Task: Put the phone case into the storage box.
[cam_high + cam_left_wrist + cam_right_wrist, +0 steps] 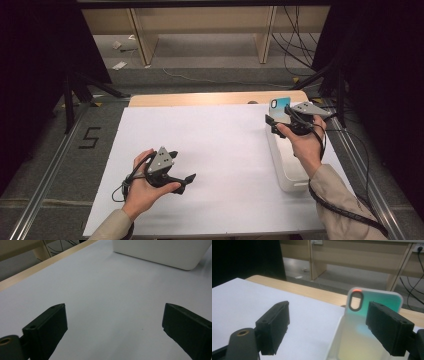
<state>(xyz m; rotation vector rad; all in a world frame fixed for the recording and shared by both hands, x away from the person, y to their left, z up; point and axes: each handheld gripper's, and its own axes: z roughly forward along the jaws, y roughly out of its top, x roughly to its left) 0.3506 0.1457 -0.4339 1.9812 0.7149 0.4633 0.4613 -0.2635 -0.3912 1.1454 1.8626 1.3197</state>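
A phone case (pixel 280 106) with a teal-to-yellow back and an oval camera hole stands upright at the far end of a white bin (pixel 290 175) on the table's right side. My right gripper (pixel 278 121) hovers over that bin, just in front of the case. In the right gripper view the phone case (pixel 372 315) faces me; my right gripper (pixel 328 312) has its jaws wide apart, the right one in front of the case's right edge, neither pressing it. My left gripper (pixel 182 166) is open over the white sheet (pixel 215 150), with nothing between the jaws of the left gripper (pixel 115 308).
The white bin (pixel 160 252) lies ahead in the left gripper view. A wooden table edge (pixel 200 98) runs along the back of the sheet. Behind it stand light wooden furniture legs (pixel 142 40) and loose cables (pixel 295 45). A metal rail (pixel 45 180) and dark stand legs flank the table.
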